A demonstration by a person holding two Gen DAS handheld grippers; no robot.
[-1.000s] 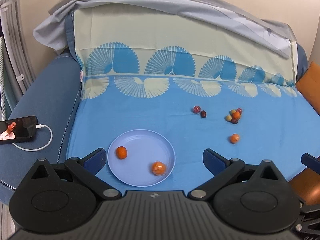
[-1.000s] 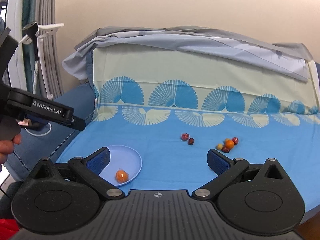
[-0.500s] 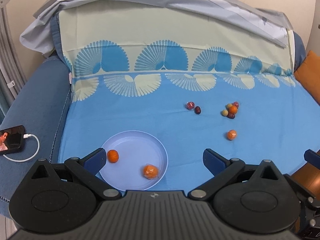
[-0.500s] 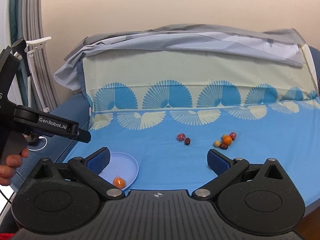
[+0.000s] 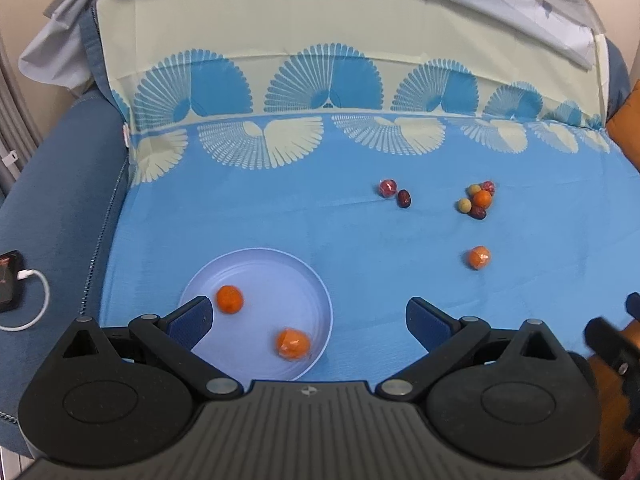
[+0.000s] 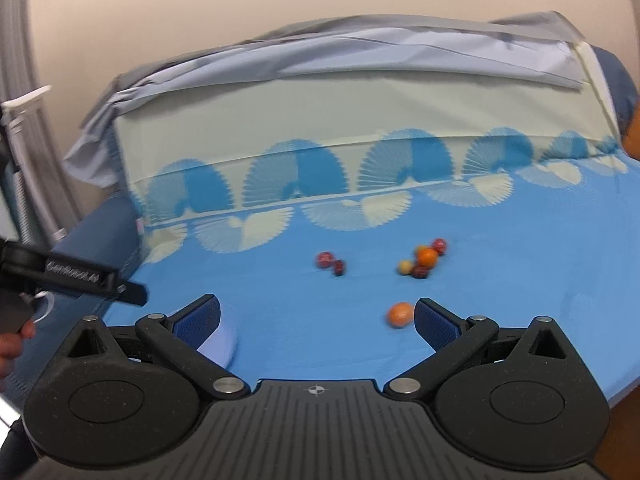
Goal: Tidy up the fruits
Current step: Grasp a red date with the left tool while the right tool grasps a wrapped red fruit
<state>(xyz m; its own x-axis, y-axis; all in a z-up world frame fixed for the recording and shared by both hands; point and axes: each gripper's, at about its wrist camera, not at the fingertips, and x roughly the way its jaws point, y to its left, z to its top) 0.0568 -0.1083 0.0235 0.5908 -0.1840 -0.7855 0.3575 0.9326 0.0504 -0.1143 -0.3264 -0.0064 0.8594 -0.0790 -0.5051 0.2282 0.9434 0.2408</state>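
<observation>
A pale blue plate (image 5: 240, 264) lies on the blue sheet and holds two orange fruits (image 5: 229, 299) (image 5: 293, 344). My left gripper (image 5: 308, 316) is open and empty, hovering just over the plate's near edge. A lone orange fruit (image 5: 479, 257) lies to the right; it also shows in the right wrist view (image 6: 400, 314), just left of my right finger. A cluster of small fruits (image 5: 478, 200) and a red pair (image 5: 396, 193) lie farther back. My right gripper (image 6: 318, 320) is open and empty; the plate (image 6: 224, 344) is mostly hidden behind its left finger.
The sheet covers a sofa with a backrest (image 5: 320, 60) behind the fruit. A phone on a white cable (image 5: 10, 280) lies on the left armrest. An orange cushion (image 5: 624, 136) sits at the right. The left gripper's body (image 6: 72, 276) shows at the left of the right wrist view.
Both grippers have moved right and forward. The lone orange fruit has come into the right wrist view near the right finger, and the plate has slid mostly out of it.
</observation>
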